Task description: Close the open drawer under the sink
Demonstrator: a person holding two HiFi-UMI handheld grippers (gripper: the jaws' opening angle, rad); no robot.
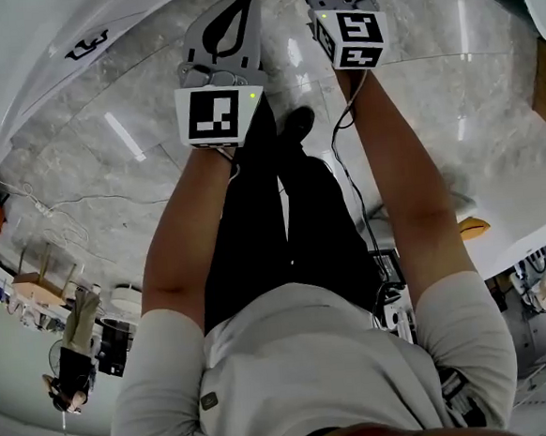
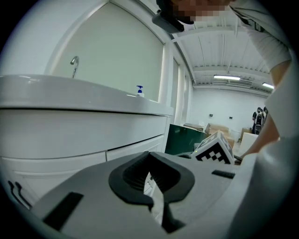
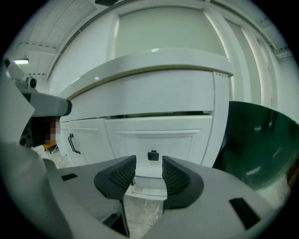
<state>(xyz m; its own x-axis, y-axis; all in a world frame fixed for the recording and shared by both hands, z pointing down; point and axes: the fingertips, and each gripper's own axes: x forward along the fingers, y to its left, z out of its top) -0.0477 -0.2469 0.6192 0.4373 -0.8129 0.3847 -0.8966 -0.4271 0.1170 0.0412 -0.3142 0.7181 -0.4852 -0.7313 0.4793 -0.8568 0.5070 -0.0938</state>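
Straight ahead of the right gripper (image 3: pixel 148 168), its jaws spread and empty, the drawer (image 3: pixel 156 140) under the sink (image 3: pixel 149 70) is sitting seemingly flush, knob (image 3: pixel 153 156) between them; the left gripper (image 2: pixel 150 158) is hanging clenched.

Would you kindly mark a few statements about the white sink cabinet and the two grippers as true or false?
1. The right gripper has its jaws apart, with the small black square knob showing beyond them. True.
2. The right gripper is clamped on that knob. False: its pads touch nothing.
3. A small blue-topped bottle stands on the white countertop. True.
4. The curved black bar handle is to the right of the knob. False: it is to the knob's left in the right gripper view.
5. The left gripper holds a cloth. False: its jaws are together and empty.
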